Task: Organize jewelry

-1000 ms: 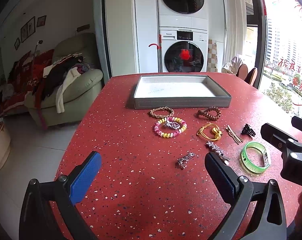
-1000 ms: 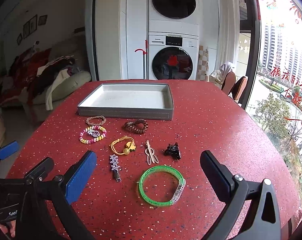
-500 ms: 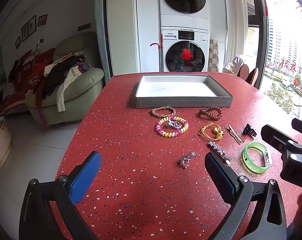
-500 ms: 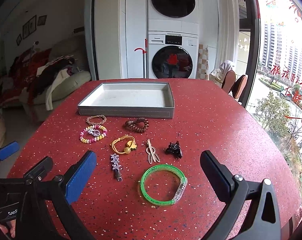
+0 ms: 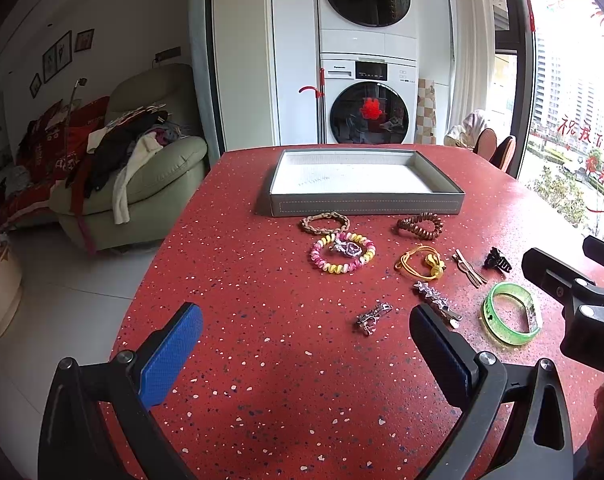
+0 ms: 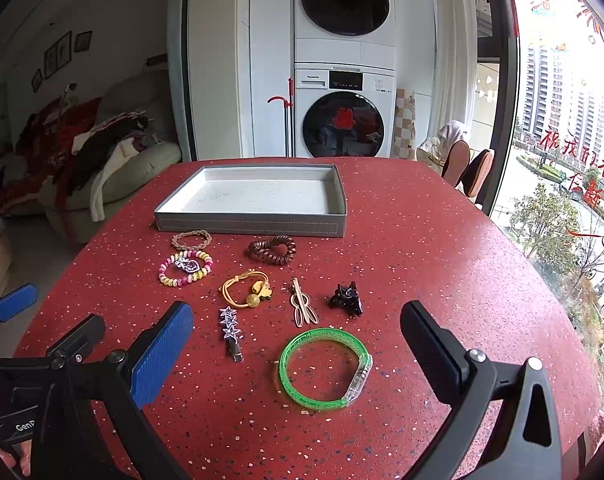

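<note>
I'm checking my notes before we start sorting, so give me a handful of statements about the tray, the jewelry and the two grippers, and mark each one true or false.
1. The grey tray has nothing in it. True.
2. The green bangle lies inside the tray. False: it lies on the red table, nearest the right gripper.
3. Both grippers are open and hold nothing. True, the left gripper too.
4. The brown spiral hair tie is looped through the pink and yellow bracelet. False: they lie apart.
5. The black claw clip sits on the table. True.
</note>
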Motion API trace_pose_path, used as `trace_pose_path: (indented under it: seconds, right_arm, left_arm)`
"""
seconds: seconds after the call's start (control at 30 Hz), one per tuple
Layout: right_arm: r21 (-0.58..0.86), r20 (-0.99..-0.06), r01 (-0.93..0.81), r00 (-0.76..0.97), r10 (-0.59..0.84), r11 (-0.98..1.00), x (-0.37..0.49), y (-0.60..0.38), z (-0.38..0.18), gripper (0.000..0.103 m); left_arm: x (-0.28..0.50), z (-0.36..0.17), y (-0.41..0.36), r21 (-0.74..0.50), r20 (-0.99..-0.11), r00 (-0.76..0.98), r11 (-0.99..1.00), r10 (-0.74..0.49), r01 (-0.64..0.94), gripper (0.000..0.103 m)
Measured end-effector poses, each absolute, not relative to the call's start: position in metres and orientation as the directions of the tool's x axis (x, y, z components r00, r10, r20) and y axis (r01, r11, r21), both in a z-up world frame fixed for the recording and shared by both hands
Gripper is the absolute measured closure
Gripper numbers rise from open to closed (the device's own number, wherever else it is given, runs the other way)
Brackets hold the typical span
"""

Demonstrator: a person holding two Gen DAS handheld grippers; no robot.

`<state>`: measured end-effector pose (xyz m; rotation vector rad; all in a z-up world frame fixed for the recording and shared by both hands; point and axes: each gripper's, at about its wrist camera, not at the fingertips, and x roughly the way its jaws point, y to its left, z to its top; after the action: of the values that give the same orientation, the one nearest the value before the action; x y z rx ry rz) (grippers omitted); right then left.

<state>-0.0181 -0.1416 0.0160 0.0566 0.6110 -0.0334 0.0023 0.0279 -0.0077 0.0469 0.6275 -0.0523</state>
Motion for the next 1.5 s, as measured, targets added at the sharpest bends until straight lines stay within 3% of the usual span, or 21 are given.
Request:
trace_pose_path:
  seconds: [1.5]
  right_arm:
    - [0.052,-0.578,0.051,0.816,-0.012,0.997,-0.0194,-0.1416,0.0152,0.0]
  left_arm:
    - [0.0013,-0.0102,0.0262,0.027,-0.594,0.804,0.998,-0.035,0.064,0.0]
